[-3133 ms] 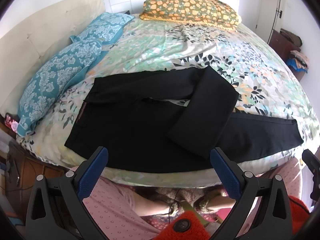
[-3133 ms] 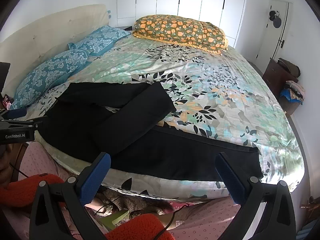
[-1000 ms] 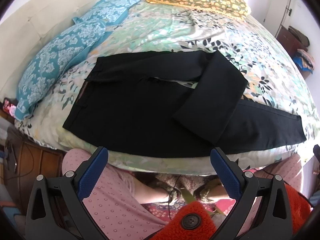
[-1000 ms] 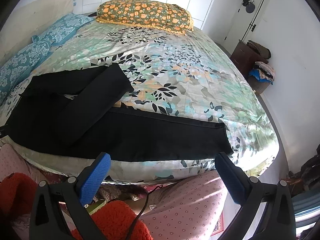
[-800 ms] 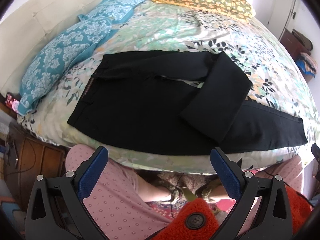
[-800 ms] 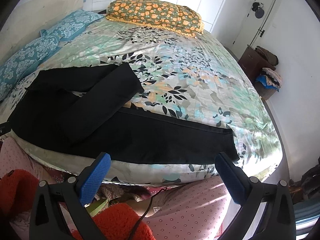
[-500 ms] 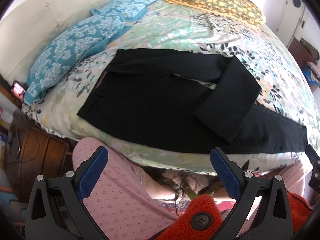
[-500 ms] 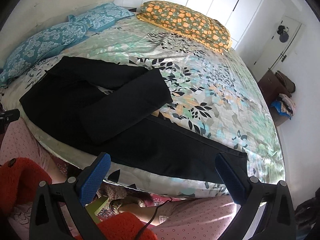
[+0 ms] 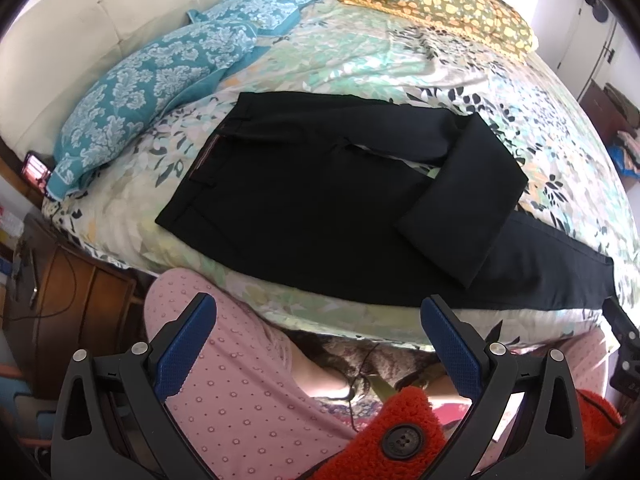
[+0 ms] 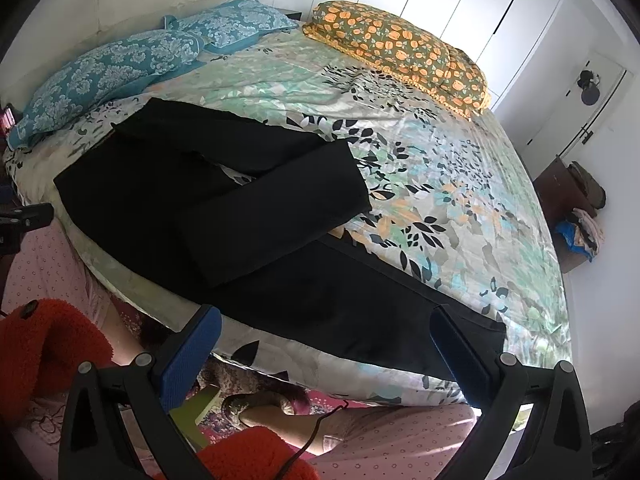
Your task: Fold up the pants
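Note:
Black pants [image 9: 304, 200] lie flat near the front edge of a bed with a floral sheet [image 9: 400, 64], waistband toward the left. The far leg is folded back across the near leg [image 9: 464, 216], which runs straight out to the right, its hem [image 10: 476, 340] near the bed's edge. My left gripper [image 9: 320, 344] hangs open below the bed edge, above the person's pink trousers, holding nothing. My right gripper [image 10: 326, 352] is also open and empty, in front of the straight leg's lower end. Neither touches the pants [image 10: 224, 208].
Teal patterned pillows [image 9: 152, 84] lie along the cream headboard at left, and an orange floral pillow [image 9: 440, 4] sits at the back. A wooden nightstand [image 9: 68, 300] stands left of the bed. A dresser with clothes [image 10: 572, 204] stands by the right wall. The person's legs and red fuzzy sleeves fill the foreground.
Both cameras have swung rightward and a little higher, so the pants appear shifted left in the right wrist view. The pants lie as before, and both grippers stay open.

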A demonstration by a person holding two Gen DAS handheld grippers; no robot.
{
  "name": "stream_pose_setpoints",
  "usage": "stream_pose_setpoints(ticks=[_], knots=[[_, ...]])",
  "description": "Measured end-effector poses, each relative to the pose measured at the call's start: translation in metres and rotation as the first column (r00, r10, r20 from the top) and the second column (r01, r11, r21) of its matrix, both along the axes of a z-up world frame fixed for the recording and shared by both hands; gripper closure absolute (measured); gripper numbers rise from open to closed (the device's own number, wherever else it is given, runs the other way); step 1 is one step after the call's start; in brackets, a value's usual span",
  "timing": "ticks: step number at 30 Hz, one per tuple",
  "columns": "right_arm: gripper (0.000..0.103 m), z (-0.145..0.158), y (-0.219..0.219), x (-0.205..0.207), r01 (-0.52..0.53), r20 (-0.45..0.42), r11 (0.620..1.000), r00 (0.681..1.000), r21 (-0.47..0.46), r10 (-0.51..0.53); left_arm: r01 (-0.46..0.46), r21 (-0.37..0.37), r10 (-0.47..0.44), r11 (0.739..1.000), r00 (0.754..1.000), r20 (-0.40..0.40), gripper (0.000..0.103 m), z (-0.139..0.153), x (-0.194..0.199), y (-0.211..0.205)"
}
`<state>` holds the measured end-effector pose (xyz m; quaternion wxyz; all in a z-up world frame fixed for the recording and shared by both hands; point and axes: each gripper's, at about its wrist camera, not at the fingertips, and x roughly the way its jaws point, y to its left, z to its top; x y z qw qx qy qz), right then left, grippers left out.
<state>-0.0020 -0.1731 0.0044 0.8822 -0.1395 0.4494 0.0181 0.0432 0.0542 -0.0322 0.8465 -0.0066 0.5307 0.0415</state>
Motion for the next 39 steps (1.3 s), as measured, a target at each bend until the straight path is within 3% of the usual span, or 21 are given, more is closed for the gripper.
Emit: stream_pose_setpoints(ticks=[2,4,5,6,7,8,9,16,19,22,23,24,26,28,32,33,35,37,38,39], knots=[[0.0,0.012,-0.009,-0.006,-0.111,0.118,0.98,0.989,0.164,0.092,-0.015,-0.022,0.015,1.0,1.0,-0.001,0.001,-0.001,0.002,0.004],[0.0,0.014,-0.016,-0.005,-0.26,0.233,0.917,0.953,0.303,0.194,-0.04,-0.048,0.041,0.998,0.999,0.011,0.001,-0.001,0.005,0.011],[0.0,0.001,-0.016,0.009,-0.292,0.2,0.889,0.952,0.353,0.233,-0.053,-0.059,0.054,0.997,0.998,0.016,0.001,-0.001,0.006,0.015],[0.0,-0.021,-0.011,0.029,-0.276,0.083,0.884,0.961,0.377,0.265,-0.071,-0.073,0.072,0.995,0.997,0.021,0.001,-0.001,0.008,0.02],[0.0,-0.056,-0.003,0.055,-0.229,-0.103,0.899,0.953,0.373,0.285,-0.082,-0.077,0.084,0.994,0.996,0.021,0.001,-0.002,0.009,0.023],[0.002,-0.082,0.002,0.07,-0.191,-0.209,0.919,0.939,0.346,0.274,-0.094,-0.076,0.095,0.993,0.995,0.019,0.001,-0.004,0.009,0.025],[0.013,-0.099,0.008,0.08,-0.186,-0.239,0.927,0.933,0.325,0.27,-0.108,-0.076,0.109,0.991,0.994,0.018,0.001,-0.005,0.009,0.028],[0.022,-0.154,0.102,0.115,-0.424,-0.221,0.895,0.867,0.141,0.446,-0.166,-0.082,0.167,0.983,0.986,0.001,0.001,-0.009,0.004,0.044],[0.029,-0.178,0.115,0.131,-0.392,-0.255,0.918,0.883,0.061,0.394,-0.183,-0.08,0.184,0.98,0.983,0.001,0.001,-0.008,0.005,0.047],[0.052,-0.193,0.107,0.145,-0.348,-0.299,0.935,0.887,0.067,0.352,-0.182,-0.071,0.182,0.981,0.983,-0.004,0.001,-0.009,0.005,0.047],[0.067,-0.189,0.103,0.146,-0.35,-0.293,0.934,0.888,0.068,0.354,-0.18,-0.067,0.18,0.981,0.984,-0.009,0.001,-0.011,0.006,0.046],[0.089,-0.182,0.098,0.146,-0.346,-0.294,0.935,0.889,0.071,0.351,-0.179,-0.062,0.178,0.982,0.984,-0.02,0.001,-0.014,0.007,0.046],[0.09,-0.154,0.076,0.153,-0.314,-0.267,0.94,0.902,0.136,0.34,-0.178,-0.057,0.177,0.982,0.984,-0.036,0.001,-0.018,0.01,0.046],[0.09,-0.113,0.037,0.169,-0.256,-0.204,0.953,0.936,0.163,0.287,-0.179,-0.051,0.176,0.983,0.983,-0.05,0.001,-0.02,0.014,0.045],[0.091,-0.04,-0.093,0.219,-0.051,-0.081,0.995,0.995,0.089,0.058,-0.155,-0.037,0.153,0.987,0.987,-0.051,0.001,-0.018,0.022,0.036],[0.096,-0.028,-0.132,0.229,0.021,-0.053,0.998,0.998,0.061,-0.018,-0.141,-0.032,0.14,0.989,0.989,-0.047,0.001,-0.016,0.024,0.03],[0.099,-0.015,-0.217,0.246,0.183,-0.011,0.983,0.983,-0.009,-0.183,-0.12,-0.028,0.119,0.992,0.992,-0.042,0.001,-0.014,0.028,0.023],[0.096,-0.024,-0.29,0.256,0.337,-0.038,0.941,0.94,-0.029,-0.338,-0.09,-0.023,0.089,0.996,0.995,-0.04,0.001,-0.013,0.033,0.011],[0.081,-0.034,-0.327,0.255,0.42,-0.075,0.907,0.904,-0.021,-0.42,-0.077,-0.022,0.076,0.997,0.996,-0.043,0.001,-0.013,0.035,0.006],[0.052,-0.044,-0.358,0.247,0.491,-0.114,0.871,0.865,0.003,-0.488,-0.052,-0.017,0.051,0.999,0.998,-0.045,0.001,-0.012,0.038,-0.002]])
